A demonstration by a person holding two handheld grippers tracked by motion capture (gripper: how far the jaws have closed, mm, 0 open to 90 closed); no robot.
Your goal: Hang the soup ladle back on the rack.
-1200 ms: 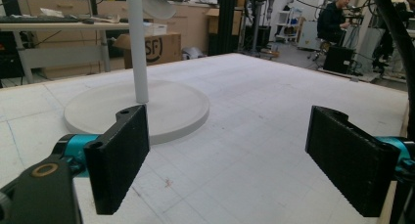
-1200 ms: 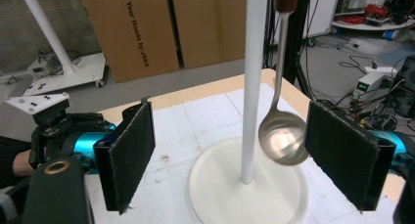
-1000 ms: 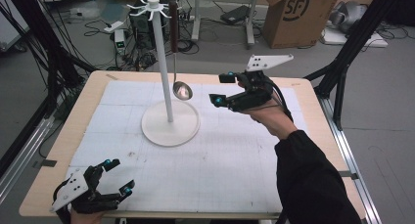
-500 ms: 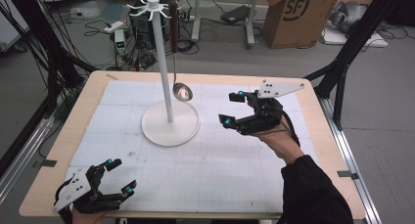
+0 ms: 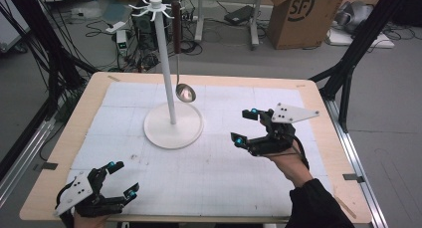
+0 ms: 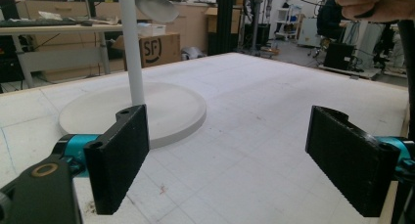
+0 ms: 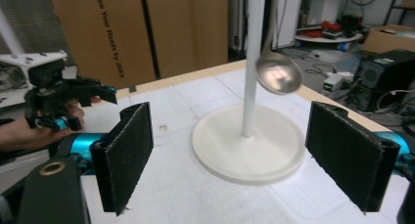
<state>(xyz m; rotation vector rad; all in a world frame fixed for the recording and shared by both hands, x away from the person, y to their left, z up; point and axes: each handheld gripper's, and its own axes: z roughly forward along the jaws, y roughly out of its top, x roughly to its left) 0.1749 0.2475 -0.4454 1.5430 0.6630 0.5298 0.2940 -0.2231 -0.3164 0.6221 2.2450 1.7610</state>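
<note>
High view: the steel ladle with a dark handle [image 5: 184,91] hangs from the white hook stand [image 5: 172,123]. The right gripper [image 5: 246,126] gapes empty at its four o'clock; the left gripper [image 5: 123,178] gapes at seven. Right gripper view: the ladle's bowl faces the camera, a side hidden from above.

Right gripper [image 5: 247,125] drawn back from beside the hanging ladle [image 5: 185,92] near frame centre, down and rightward to the middle right of the high view, now well apart from it, jaws wide and empty.
</note>
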